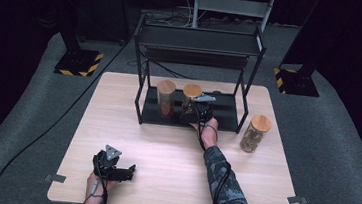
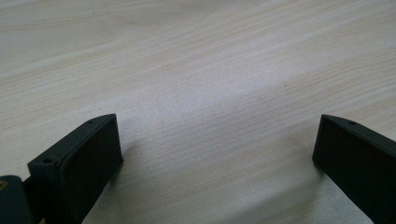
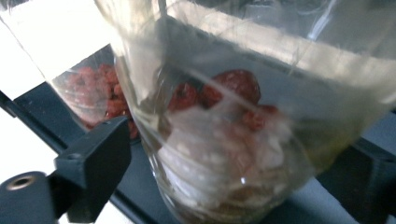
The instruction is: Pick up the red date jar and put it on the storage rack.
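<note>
Two jars (image 1: 191, 102) hold red pieces (image 3: 236, 88); a third jar (image 1: 255, 133) holds brown bits.

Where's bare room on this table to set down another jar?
The broad tabletop between the rack and the left gripper is bare, as is the strip left of the rack. Crowded: the rack's lower shelf, where two jars and the right gripper stand; a third jar stands right of it.

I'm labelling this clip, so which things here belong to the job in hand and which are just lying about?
In the job:
- right claw, open around the second jar
- black rack
- first jar on the rack's low shelf
- jar waiting on the table

Lying about:
- left claw, open and idle
- floor cables
</note>
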A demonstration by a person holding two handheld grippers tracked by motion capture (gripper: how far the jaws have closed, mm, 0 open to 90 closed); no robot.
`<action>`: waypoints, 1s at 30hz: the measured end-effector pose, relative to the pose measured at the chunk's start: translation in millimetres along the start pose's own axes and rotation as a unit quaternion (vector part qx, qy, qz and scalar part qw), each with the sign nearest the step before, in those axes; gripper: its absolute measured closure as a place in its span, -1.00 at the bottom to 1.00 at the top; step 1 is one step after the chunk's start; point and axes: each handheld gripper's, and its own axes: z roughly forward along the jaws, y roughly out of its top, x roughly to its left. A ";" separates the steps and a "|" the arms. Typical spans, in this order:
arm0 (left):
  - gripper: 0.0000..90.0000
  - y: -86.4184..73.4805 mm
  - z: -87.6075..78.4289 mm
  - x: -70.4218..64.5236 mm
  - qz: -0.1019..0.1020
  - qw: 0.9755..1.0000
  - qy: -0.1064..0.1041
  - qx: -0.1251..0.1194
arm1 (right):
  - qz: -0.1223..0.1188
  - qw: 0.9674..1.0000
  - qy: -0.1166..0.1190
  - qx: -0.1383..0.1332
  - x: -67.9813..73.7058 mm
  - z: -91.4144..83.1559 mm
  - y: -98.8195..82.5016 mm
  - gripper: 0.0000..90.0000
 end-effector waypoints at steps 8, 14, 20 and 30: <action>-0.99 0.0 0.0 0.0 0.000 1.000 0.000 0.000 | -0.014 1.000 0.011 0.020 3.0 -15.0 -5.5 -0.97; -0.99 0.0 0.0 0.0 0.000 1.000 0.000 0.000 | -0.018 0.999 0.019 0.030 4.7 -29.0 -14.5 -0.98; -0.99 0.1 0.1 0.0 0.000 1.000 0.000 0.000 | -0.032 0.998 0.030 0.040 11.0 -44.5 -24.1 -1.00; -0.99 0.3 0.2 -0.1 0.000 1.000 0.000 0.000 | -0.046 0.997 0.047 0.039 22.5 -78.6 -44.3 -1.00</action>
